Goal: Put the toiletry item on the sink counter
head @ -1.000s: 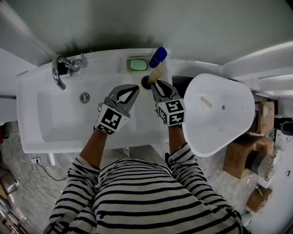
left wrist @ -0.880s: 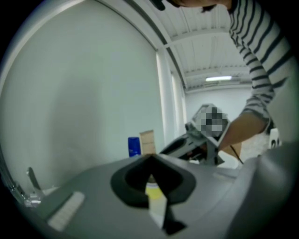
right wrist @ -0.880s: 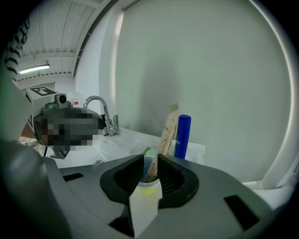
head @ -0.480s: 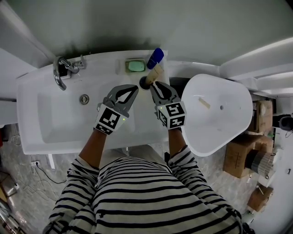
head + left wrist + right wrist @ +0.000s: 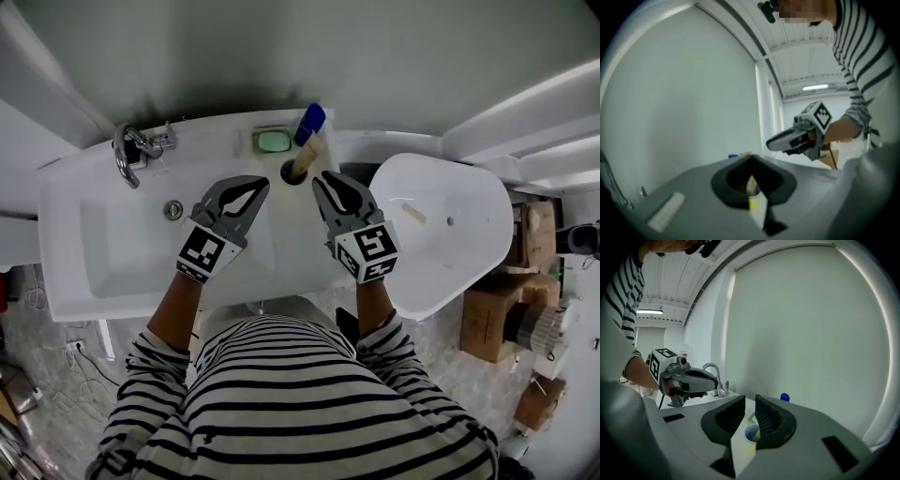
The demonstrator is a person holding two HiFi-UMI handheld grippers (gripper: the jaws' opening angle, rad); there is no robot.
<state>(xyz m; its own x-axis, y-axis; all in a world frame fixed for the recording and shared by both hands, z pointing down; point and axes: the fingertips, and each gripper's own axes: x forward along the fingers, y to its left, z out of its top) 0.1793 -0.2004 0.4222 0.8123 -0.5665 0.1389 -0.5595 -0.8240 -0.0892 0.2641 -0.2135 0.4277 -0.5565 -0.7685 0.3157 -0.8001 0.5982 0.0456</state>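
A beige stick-like toiletry item (image 5: 307,153) with a blue end (image 5: 310,122) leans in a small cup (image 5: 292,172) at the back of the white sink counter (image 5: 309,253), tilted toward the wall. My right gripper (image 5: 320,178) hangs just in front of the cup, open, with nothing between its fingers. In the right gripper view the cup (image 5: 751,432) shows through the gap of that gripper (image 5: 749,401). My left gripper (image 5: 262,184) hovers over the basin, left of the cup, shut and empty. The left gripper view shows its closed tips (image 5: 750,159) and the item (image 5: 751,184) beyond.
A chrome faucet (image 5: 126,152) stands at the back left, with the drain (image 5: 173,210) in the basin. A green soap dish (image 5: 273,141) sits left of the cup. A white oval tub (image 5: 441,234) is to the right, with cardboard boxes (image 5: 511,319) beyond.
The right gripper has let go of the beige item and drawn back from it. The item now stands in the cup on its own. The left gripper shifted slightly left.
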